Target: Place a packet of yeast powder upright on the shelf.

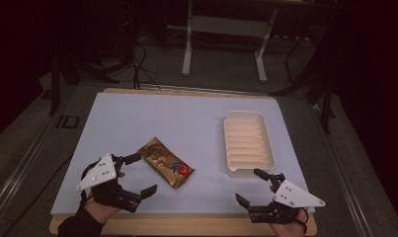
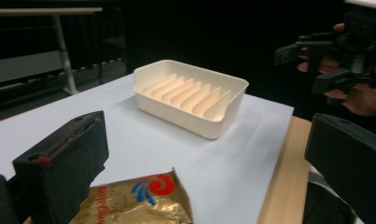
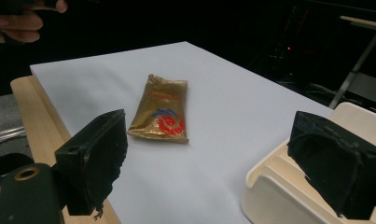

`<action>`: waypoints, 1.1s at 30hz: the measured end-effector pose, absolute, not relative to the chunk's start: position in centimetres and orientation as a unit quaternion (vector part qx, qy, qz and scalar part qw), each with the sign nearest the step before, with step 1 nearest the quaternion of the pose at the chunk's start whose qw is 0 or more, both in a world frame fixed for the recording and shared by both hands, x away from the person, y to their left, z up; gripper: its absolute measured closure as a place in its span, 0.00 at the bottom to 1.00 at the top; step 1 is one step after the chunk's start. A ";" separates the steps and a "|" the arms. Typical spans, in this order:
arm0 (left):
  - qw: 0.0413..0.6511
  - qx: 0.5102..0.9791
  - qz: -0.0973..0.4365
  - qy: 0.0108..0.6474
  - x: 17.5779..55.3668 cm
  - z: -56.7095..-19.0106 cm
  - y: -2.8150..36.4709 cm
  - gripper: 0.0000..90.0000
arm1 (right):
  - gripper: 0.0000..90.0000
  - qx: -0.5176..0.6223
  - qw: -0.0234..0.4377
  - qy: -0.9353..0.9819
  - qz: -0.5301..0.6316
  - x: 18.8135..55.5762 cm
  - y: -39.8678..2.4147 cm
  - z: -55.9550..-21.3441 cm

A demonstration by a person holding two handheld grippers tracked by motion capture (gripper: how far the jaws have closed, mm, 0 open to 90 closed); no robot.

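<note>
On worktop (image 1: 137, 118), nr front-left edge: gold snack packet (image 1: 165, 162) lay flat betw. spread-wide left tongs (image 1: 139, 174), ungripped; right tongs (image 1: 253, 186) also spread, empty, by ridged cream tray (image 1: 247, 143); judged: pick-up not yet begun, all left.

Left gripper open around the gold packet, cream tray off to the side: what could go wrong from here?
1. The gold packet lies flat on the white sheet; the left gripper, jaws open, may slide over the foil or crumple it.
2. The right gripper hovers open beside the ribbed tray and could nudge its near wall.
3. Dragging the packet could shift the sheet.
</note>
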State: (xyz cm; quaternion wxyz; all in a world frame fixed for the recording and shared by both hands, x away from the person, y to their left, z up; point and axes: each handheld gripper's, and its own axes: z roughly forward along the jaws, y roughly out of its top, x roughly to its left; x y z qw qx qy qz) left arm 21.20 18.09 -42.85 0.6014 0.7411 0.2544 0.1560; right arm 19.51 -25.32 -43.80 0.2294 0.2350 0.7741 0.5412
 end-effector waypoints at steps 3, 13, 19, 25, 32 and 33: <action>0.597 0.741 0.159 0.264 22.1 -42.7 18.1 0.00 | 0.13 0.235 0.232 0.773 0.542 19.5 -25.3 -43.8; 0.576 0.749 0.180 0.273 24.5 -42.4 17.1 0.00 | 0.13 0.238 0.235 0.770 0.543 19.5 -25.2 -43.9; 0.557 0.758 0.184 0.284 26.4 -43.3 16.6 0.00 | 0.13 0.238 0.230 0.773 0.541 19.5 -25.2 -44.0; 0.545 0.760 0.188 0.302 27.9 -44.6 16.8 0.01 | 0.13 0.237 0.229 0.773 0.542 19.6 -25.2 -44.0; 0.523 0.768 0.181 0.323 29.5 -46.1 17.0 0.01 | 0.13 0.232 0.223 0.779 0.538 19.6 -25.1 -44.1; 0.520 0.768 0.183 0.326 29.7 -46.4 17.0 0.01 | 0.13 0.232 0.224 0.779 0.537 19.6 -25.1 -44.2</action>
